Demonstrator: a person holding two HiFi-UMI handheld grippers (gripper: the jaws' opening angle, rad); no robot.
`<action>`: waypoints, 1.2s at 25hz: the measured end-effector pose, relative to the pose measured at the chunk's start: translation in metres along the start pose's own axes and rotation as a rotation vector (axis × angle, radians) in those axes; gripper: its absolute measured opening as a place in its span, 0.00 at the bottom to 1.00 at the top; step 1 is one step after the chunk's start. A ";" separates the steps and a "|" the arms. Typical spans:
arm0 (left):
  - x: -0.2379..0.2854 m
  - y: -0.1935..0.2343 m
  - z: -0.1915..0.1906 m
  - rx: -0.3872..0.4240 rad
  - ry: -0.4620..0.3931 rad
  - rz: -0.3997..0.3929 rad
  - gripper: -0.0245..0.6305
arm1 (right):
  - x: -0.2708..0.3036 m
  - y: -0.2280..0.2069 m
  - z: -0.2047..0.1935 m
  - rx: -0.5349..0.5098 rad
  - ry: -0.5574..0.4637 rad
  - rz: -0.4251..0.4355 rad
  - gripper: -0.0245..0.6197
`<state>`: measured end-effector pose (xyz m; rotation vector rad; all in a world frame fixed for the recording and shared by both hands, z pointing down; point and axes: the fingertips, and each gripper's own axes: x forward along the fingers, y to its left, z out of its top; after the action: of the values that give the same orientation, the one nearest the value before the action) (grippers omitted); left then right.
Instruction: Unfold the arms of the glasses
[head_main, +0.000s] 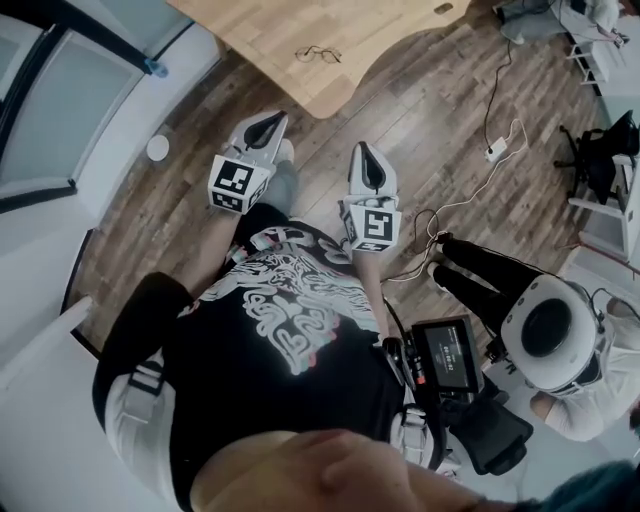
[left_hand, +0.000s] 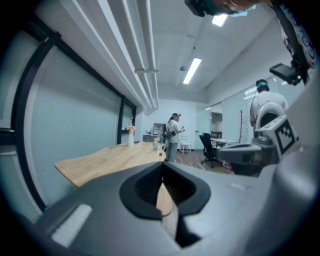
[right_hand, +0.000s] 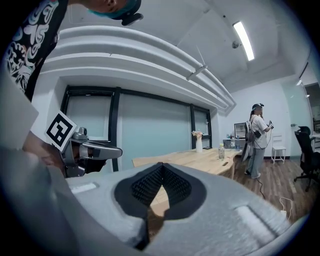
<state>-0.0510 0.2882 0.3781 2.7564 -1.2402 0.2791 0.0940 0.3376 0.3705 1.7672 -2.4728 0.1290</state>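
The left gripper (left_hand: 162, 169) has its jaws closed tip to tip with nothing between them, and the right gripper (right_hand: 161, 169) is likewise shut and empty. In the head view both are held side by side over the floor (head_main: 430, 110), pointing toward the table (head_main: 250, 35) but short of it. The glasses (head_main: 318, 54) lie on the table near its rounded edge, well apart from both grippers. They are too small to tell whether their arms are folded. A second person (head_main: 560, 340) is at the right.
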 end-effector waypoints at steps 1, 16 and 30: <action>0.013 0.010 0.002 -0.002 -0.001 0.003 0.02 | 0.015 -0.006 0.001 -0.005 0.004 0.004 0.04; 0.179 0.147 0.021 -0.016 0.071 -0.022 0.02 | 0.212 -0.077 0.019 -0.004 0.085 0.030 0.04; 0.241 0.194 0.022 -0.020 0.096 -0.085 0.02 | 0.281 -0.087 0.013 -0.061 0.167 0.058 0.04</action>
<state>-0.0370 -0.0198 0.4113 2.7346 -1.0940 0.3847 0.0854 0.0438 0.3948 1.5920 -2.3841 0.1958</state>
